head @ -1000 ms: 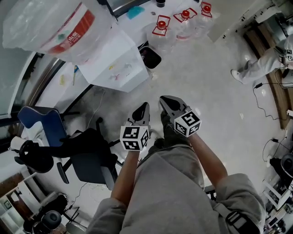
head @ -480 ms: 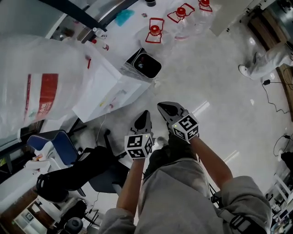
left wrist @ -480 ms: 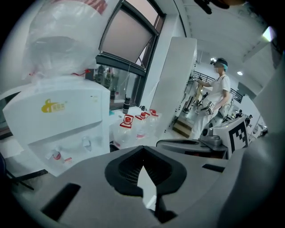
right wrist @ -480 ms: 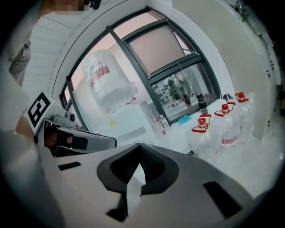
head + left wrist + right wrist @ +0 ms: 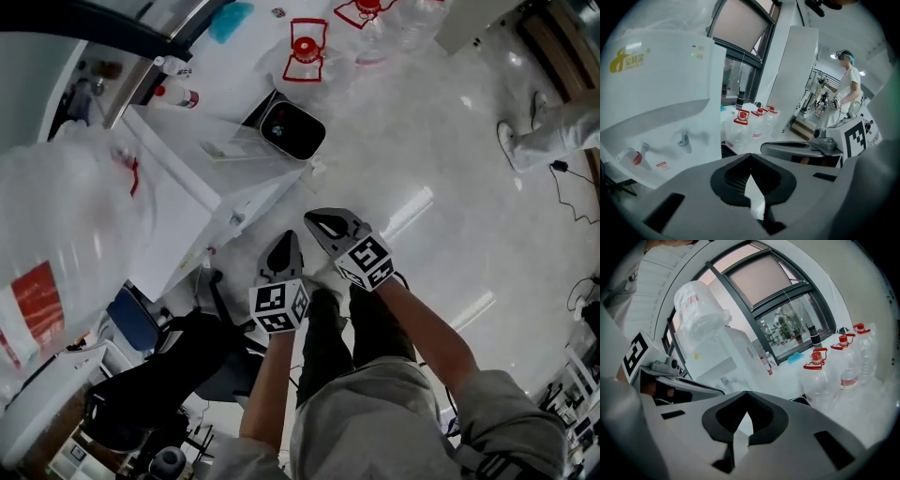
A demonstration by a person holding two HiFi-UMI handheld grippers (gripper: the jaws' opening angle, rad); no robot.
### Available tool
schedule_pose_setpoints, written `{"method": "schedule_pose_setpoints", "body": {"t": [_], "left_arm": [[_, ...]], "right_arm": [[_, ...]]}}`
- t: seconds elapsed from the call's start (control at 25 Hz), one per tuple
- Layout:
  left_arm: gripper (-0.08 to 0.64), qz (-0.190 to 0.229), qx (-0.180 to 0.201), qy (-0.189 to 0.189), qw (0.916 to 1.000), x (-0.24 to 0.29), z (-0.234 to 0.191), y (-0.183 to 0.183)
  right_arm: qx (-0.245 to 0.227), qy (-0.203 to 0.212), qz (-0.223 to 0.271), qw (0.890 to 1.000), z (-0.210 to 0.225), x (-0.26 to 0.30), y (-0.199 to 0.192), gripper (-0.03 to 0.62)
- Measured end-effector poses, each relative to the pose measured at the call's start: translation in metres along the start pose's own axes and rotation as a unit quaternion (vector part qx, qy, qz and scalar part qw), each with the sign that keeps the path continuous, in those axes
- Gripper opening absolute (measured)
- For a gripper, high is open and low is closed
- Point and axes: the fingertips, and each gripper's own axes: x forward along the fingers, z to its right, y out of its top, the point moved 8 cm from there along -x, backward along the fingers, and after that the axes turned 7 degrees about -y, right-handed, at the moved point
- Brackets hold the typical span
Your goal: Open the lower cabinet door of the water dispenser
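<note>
Looking down, you have the white water dispenser (image 5: 202, 192) just ahead and left of both grippers, with its big water jug (image 5: 56, 253) on top at the picture's left. Its taps (image 5: 684, 139) show in the left gripper view, but the lower cabinet door is hidden there behind the gripper's body. A dark waste bin (image 5: 292, 131) stands just beside the dispenser, with red-capped water bottles (image 5: 305, 52) beyond it. An office chair (image 5: 159, 352) sits near your left leg, and another person (image 5: 553, 127) stands well off to the right. Your left gripper (image 5: 286, 242) and right gripper (image 5: 317, 221) hang side by side above the floor (image 5: 441, 244), each with its fingers pressed together on nothing.
</note>
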Motion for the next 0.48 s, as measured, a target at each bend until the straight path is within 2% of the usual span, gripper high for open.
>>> {"method": "schedule_pose_setpoints", "body": {"t": [0.48], "left_arm": [[0.008, -0.015, -0.023, 0.011, 0.9996, 0.044, -0.049, -0.032]], "right_arm": [[-0.058, 0.023, -0.012, 0.998, 0.038, 0.055, -0.046, 0.012]]}}
